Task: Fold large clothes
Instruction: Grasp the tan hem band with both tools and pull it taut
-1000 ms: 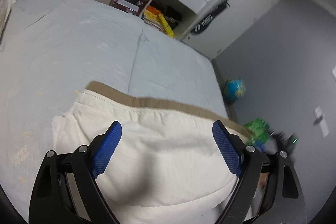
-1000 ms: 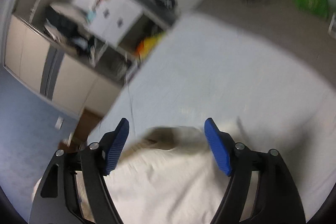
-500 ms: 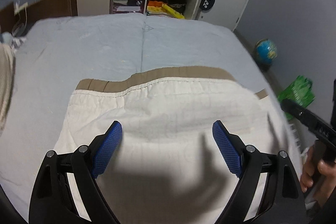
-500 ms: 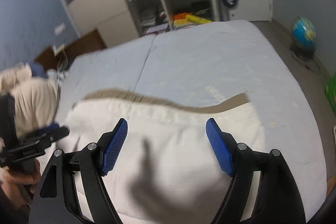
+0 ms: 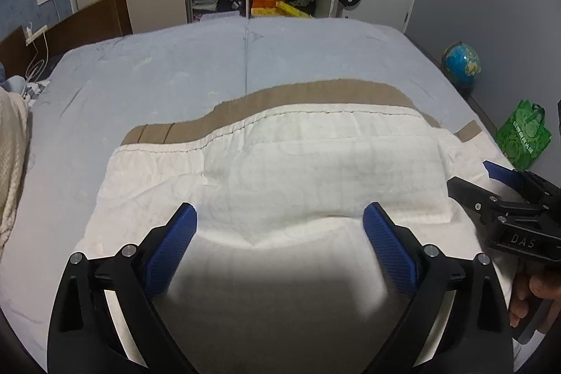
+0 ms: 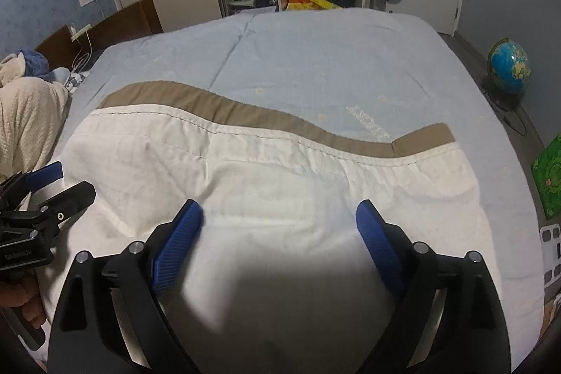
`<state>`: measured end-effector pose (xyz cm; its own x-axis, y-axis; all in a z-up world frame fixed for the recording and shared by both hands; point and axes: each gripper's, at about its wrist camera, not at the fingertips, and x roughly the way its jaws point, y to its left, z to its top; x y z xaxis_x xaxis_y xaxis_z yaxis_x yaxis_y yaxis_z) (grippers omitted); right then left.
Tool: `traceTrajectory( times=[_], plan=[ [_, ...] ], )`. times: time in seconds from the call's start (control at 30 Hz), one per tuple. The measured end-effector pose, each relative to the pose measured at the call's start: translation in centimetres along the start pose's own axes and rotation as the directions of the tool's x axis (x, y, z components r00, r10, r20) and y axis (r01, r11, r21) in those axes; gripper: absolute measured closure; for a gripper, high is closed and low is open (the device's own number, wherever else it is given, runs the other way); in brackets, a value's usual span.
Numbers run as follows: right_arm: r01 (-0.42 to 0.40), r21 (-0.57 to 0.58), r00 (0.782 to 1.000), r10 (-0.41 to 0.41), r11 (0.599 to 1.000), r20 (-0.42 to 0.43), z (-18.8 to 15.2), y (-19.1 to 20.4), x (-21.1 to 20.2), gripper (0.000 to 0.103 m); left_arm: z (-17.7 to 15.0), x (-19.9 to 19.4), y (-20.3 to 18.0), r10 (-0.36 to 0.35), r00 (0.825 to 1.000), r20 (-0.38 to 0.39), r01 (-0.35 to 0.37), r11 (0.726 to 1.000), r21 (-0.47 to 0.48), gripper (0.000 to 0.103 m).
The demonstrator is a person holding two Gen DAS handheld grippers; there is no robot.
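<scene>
Nearest to me, both my jaws are parting wider, and nothing is caught between either pair; cream cloth shows through each gap, but the blue pads point(image 5: 173, 247) press on none of it. My left gripper point(image 5: 279, 216) and my right gripper point(image 6: 279, 212) both tip down over the near part of the large cream cloth point(image 5: 315, 163), which lies spread on the bed point(image 5: 157, 72) directly under and ahead of me.

The relation that matters is this: the cloth's long axis runs side to side across my view, and my 2 grippers sit next to each other along that axis, left one over the left half, right one over the right half. In the left wrist view the right gripper point(image 5: 505, 184) sits just off the cloth's right end; in the right wrist view the left gripper point(image 6: 45, 195) sits at its left end. So each end is nearer its own hand.

Farther on, the cloth bulges in soft ridges, then ends in a tan band point(image 6: 245, 111) that runs the same side-to-side line, wavy rather than straight. Beyond that is bare blue sheet.

I judge the next fold wants each hand taking its own side.
</scene>
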<state>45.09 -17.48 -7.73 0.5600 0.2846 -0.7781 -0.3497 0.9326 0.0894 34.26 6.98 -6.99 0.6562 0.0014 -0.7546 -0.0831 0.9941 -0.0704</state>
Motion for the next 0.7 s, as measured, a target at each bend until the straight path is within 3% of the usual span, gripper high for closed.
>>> traceTrajectory(
  times=[0.7],
  plan=[
    [0.017, -0.032, 0.999, -0.019, 0.999, -0.045, -1.9, 0.4, 4.1, 0.013, -2.6, 2.7, -0.3, 0.033, 0.999, 0.000, -0.033, 0.999, 0.018, 0.006]
  ],
)
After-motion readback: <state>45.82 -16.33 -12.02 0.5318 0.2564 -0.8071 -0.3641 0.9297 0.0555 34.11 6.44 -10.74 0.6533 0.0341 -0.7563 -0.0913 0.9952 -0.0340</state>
